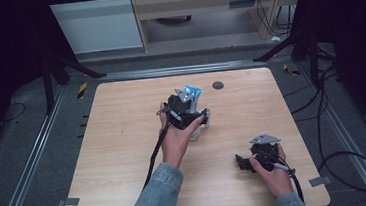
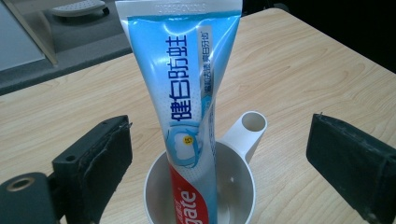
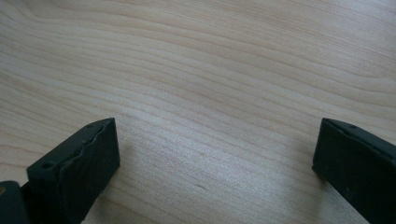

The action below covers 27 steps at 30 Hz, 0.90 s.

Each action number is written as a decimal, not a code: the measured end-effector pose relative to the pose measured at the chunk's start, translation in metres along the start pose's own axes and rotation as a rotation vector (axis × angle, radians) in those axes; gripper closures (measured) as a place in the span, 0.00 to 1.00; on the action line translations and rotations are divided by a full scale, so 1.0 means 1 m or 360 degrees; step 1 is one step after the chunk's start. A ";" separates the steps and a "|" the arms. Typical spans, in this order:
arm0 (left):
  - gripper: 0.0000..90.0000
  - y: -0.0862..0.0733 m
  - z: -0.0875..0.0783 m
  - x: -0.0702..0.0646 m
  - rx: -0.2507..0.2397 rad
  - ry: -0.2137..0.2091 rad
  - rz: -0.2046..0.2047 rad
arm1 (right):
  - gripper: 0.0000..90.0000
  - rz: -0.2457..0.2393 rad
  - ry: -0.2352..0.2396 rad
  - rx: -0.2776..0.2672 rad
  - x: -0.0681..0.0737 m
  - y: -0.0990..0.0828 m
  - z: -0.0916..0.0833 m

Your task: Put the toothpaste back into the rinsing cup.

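A blue and white toothpaste tube (image 2: 189,93) stands cap-down in a white cup (image 2: 233,186) that has a short tubular handle (image 2: 247,130). My left gripper (image 2: 219,156) is open, its jaws wide apart on either side of the tube and cup and touching neither. From above, the tube (image 1: 193,91) rises past the left gripper (image 1: 189,105) at the table's middle, and the cup (image 1: 207,117) peeks out beside the hand. My right gripper (image 1: 241,162) rests near the front right, open (image 3: 215,163) over bare wood with nothing between its jaws.
The wooden table (image 1: 124,138) has a small dark round disc (image 1: 218,85) near its far edge. Cables trail from both grippers towards the front. Tripod legs and floor cables stand around the table.
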State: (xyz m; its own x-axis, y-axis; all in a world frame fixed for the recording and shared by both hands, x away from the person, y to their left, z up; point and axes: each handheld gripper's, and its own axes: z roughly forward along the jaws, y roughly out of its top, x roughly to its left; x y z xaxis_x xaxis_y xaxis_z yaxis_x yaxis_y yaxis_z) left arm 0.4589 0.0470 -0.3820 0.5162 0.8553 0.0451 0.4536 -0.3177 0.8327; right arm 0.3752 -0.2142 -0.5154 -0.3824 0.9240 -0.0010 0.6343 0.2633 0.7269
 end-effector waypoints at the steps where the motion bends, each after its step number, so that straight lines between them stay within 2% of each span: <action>1: 0.07 0.000 -0.001 -0.001 0.0009 0.0001 0.0021 | 0.01 0.0000 -0.0001 0.0000 0.000 0.000 0.000; 9: 0.06 -0.003 -0.012 -0.006 0.0040 -0.0001 0.0134 | 0.01 -0.0001 -0.0001 0.0000 0.000 0.000 0.000; 14: 0.07 -0.004 -0.019 -0.008 0.0037 -0.0025 0.0142 | 0.01 -0.0001 -0.0002 0.0000 0.000 0.000 0.000; 18: 0.06 -0.004 -0.024 -0.011 0.0058 -0.0030 0.0193 | 0.01 -0.0001 -0.0002 0.0000 0.000 0.000 0.000; 22: 0.07 -0.005 -0.027 -0.015 0.0077 -0.0034 0.0199 | 0.01 -0.0002 -0.0003 0.0001 0.000 0.000 0.000; 25: 0.06 -0.005 -0.029 -0.017 0.0088 -0.0035 0.0229 | 0.01 -0.0001 -0.0002 0.0001 0.000 0.000 0.000; 27: 0.07 -0.006 -0.031 -0.019 0.0103 -0.0041 0.0218 | 0.01 -0.0004 -0.0004 0.0002 0.000 0.000 0.000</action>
State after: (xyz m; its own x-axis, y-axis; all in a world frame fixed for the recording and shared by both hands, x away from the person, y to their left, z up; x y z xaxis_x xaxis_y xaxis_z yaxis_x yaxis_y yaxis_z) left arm 0.4239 0.0455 -0.3710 0.5943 0.7918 0.1410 0.4230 -0.4569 0.7825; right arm 0.3752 -0.2142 -0.5155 -0.3824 0.9240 -0.0044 0.6341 0.2659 0.7261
